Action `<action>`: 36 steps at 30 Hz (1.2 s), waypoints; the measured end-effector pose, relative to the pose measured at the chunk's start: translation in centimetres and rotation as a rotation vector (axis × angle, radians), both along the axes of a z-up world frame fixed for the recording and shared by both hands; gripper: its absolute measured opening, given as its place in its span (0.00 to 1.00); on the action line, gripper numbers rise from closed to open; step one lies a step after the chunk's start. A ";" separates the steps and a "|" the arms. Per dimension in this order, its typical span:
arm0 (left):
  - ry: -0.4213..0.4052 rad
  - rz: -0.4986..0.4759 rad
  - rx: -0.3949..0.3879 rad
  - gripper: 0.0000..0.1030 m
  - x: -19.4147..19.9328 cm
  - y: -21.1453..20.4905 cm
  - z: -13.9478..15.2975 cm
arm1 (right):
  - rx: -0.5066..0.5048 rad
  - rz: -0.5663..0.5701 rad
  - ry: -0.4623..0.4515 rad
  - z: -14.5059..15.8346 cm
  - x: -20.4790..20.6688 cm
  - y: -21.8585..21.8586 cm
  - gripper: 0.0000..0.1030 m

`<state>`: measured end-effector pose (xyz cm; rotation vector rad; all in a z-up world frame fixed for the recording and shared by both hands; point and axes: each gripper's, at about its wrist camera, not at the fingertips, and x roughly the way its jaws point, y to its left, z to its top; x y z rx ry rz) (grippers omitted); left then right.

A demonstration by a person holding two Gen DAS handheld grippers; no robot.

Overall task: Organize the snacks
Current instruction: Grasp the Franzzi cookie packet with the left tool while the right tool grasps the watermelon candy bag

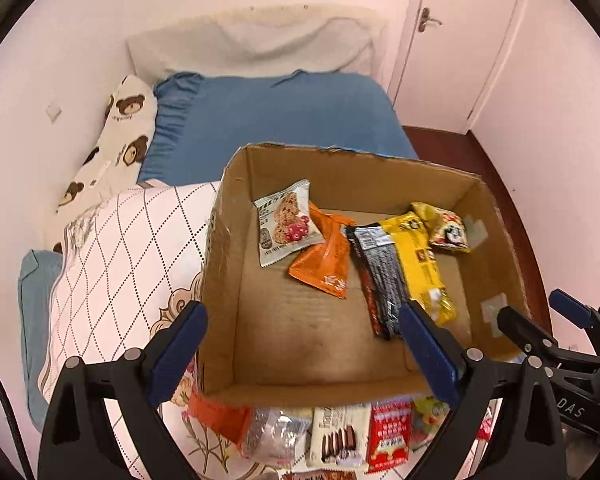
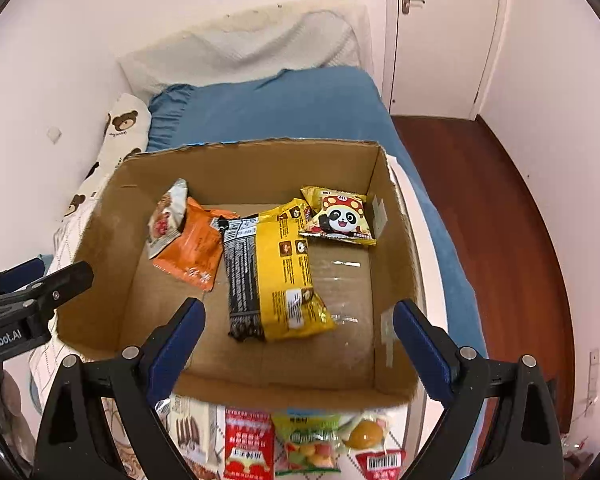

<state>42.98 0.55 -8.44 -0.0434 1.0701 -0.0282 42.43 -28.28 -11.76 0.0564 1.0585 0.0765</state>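
An open cardboard box (image 1: 220,280) (image 2: 396,240) sits on the bed. Inside lie a white oat-bar packet (image 1: 286,222) (image 2: 166,220), an orange packet (image 1: 326,258) (image 2: 194,246), a black packet (image 1: 380,272) (image 2: 240,276), a yellow packet (image 1: 418,262) (image 2: 290,276) and a panda packet (image 1: 448,232) (image 2: 340,218). More snack packets lie in front of the box: a chocolate-biscuit packet (image 1: 338,436), a red packet (image 1: 390,434) (image 2: 248,444), a fruit-candy bag (image 2: 306,444). My left gripper (image 1: 304,356) is open and empty over the box's near edge. My right gripper (image 2: 298,354) is open and empty there too, and shows at the right of the left wrist view (image 1: 540,328).
The box rests on a patterned quilt (image 1: 120,248) over a blue bedsheet (image 1: 284,120) (image 2: 292,108). A bear-print pillow (image 1: 120,136) leans on the left wall. A dark wooden floor (image 2: 480,200) and a white door (image 2: 440,32) are to the right.
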 end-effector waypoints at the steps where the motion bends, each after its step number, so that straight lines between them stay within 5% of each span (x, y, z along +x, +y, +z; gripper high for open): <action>1: -0.010 -0.003 -0.001 0.95 -0.7 -0.2 0.4 | 0.003 0.001 -0.006 0.3 -0.5 0.0 0.94; 13: -0.025 -0.003 -0.029 0.95 -6.3 -0.6 1.7 | 0.122 -0.008 -0.039 3.0 -6.4 -0.8 0.94; 19: 0.109 0.015 -0.040 0.95 -8.4 -0.9 -3.7 | 0.206 -0.008 0.053 -1.3 -8.2 -1.9 0.94; 22: 0.221 -0.016 -0.014 0.95 -8.7 -2.1 -8.0 | 0.224 -0.025 0.118 -4.5 -8.9 -2.7 0.65; 23: 0.247 -0.029 -0.011 0.95 -8.8 -2.5 -9.1 | 0.237 -0.034 0.145 -5.8 -9.1 -3.1 0.63; 30: 0.427 -0.052 -0.033 0.92 -7.2 -4.2 -16.5 | 0.256 -0.069 0.231 -10.7 -9.8 -4.9 0.61; 34: 0.437 -0.046 0.002 0.91 -6.5 -4.8 -18.2 | 0.250 -0.066 0.260 -12.3 -9.5 -4.7 0.61; 36: 0.415 -0.034 0.019 0.79 -6.5 -4.9 -18.3 | 0.242 -0.053 0.278 -13.3 -8.9 -4.3 0.62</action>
